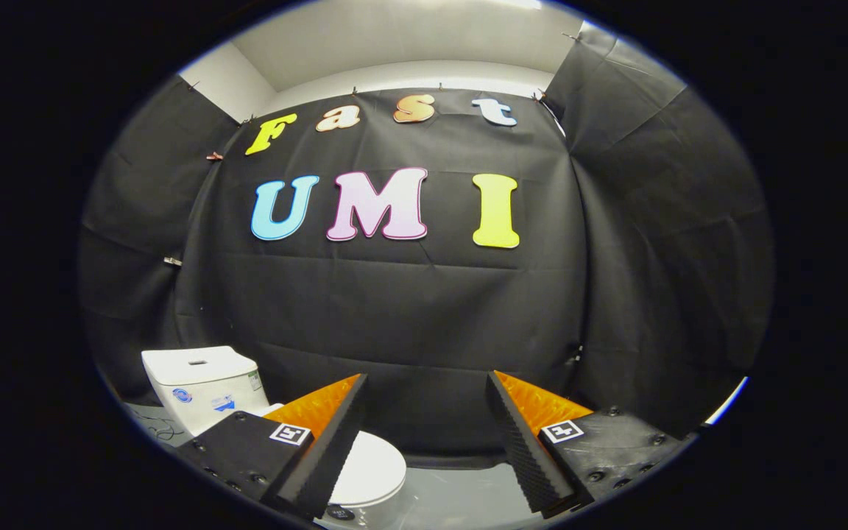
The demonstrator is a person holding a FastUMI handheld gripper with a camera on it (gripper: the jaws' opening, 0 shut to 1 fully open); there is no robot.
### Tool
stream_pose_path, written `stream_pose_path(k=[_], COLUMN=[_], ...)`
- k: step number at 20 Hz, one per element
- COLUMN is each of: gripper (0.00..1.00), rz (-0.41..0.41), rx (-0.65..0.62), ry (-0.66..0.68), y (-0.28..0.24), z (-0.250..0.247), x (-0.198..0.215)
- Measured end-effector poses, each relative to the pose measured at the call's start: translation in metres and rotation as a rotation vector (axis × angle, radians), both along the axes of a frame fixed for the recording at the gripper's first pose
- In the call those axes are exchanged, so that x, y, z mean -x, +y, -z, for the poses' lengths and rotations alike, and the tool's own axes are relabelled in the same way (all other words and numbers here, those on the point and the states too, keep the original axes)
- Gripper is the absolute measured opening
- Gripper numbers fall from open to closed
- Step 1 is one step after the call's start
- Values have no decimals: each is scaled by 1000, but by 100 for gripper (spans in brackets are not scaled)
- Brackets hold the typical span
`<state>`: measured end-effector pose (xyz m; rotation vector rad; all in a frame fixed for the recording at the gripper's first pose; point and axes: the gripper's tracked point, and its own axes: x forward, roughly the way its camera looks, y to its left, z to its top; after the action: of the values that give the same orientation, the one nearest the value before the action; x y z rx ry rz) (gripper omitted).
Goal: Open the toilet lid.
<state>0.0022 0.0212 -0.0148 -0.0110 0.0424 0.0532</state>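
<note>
Toilet lid [372, 467] closed, flat on the bowl, low and left, partly hidden behind the left finger [321, 456]. Tank [199, 383] upright just behind it, farther left, near the cloth wall [409, 316]. Gripper [428, 442] held level above the toilet, pointing at the far wall, fingers spread wide, gripping nothing, not touching the lid. Right finger [523, 456] over bare grey floor [461, 497]. Open room right of the bowl up to the wall's side panel.

Dim booth, light from ceiling [394, 37] above (strong fisheye bending at edges); focus sharp, no glare.
</note>
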Motion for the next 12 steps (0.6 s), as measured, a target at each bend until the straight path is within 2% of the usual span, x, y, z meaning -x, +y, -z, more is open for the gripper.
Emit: stream_pose_path(k=[6, 12], gripper=[98, 98], rz=[22, 98], rx=[-109, -108], ry=[35, 110], y=[7, -3], z=[3, 37], x=[-8, -37])
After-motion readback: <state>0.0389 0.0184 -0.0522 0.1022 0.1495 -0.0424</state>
